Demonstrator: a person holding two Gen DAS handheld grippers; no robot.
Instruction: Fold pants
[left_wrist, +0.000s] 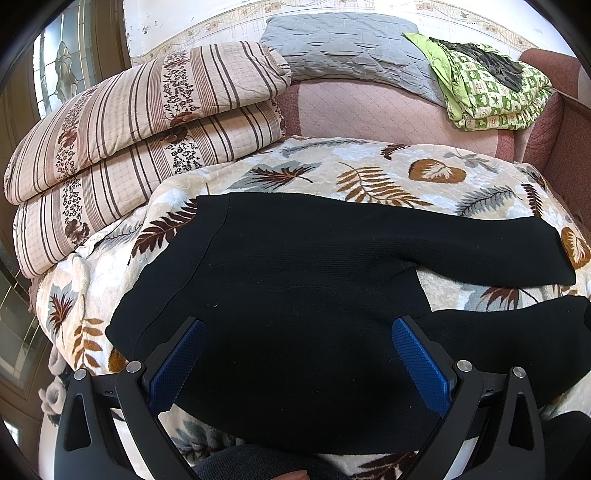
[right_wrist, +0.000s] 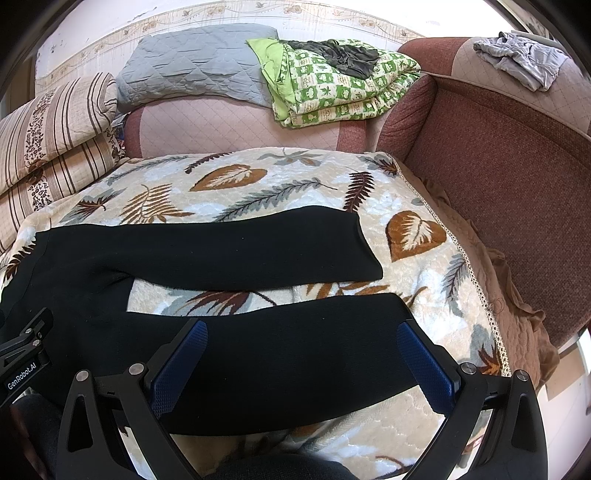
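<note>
Both sets of blue fingers are spread wide apart and hold nothing. On the left gripper (left_wrist: 297, 363) the blue pads (left_wrist: 421, 363) sit over the top part of the black pants (left_wrist: 295, 266), near the waist end. From this view I cannot tell if the pads touch the cloth or just hang above it. On the right gripper (right_wrist: 301, 365) the blue pads (right_wrist: 181, 363) sit on each side of the near pant leg (right_wrist: 280, 343). The black pants (right_wrist: 207, 254) lie flat on a fuzzy leaf blanket (right_wrist: 258, 184). The waist is at the left and the two legs reach out to the right. The legs are split apart, and a strip of blanket shows between them. The far leg ends close to a big brown leaf on the blanket. A bit of the left gripper's black body shows at the left edge of the right camera view. Behind the blanket, a striped flower quilt (left_wrist: 140, 122) is folded in a fat stack on the left. A gray quilted pad (left_wrist: 351, 48) lies on top of the pink sofa back (left_wrist: 369, 110). Next to it is a folded green checked blanket (right_wrist: 343, 92) with a dark cloth (right_wrist: 340, 53) on top. On the right is a reddish brown sofa arm (right_wrist: 498, 158), and a crumpled gray cloth (right_wrist: 524, 61) sits on it.
</note>
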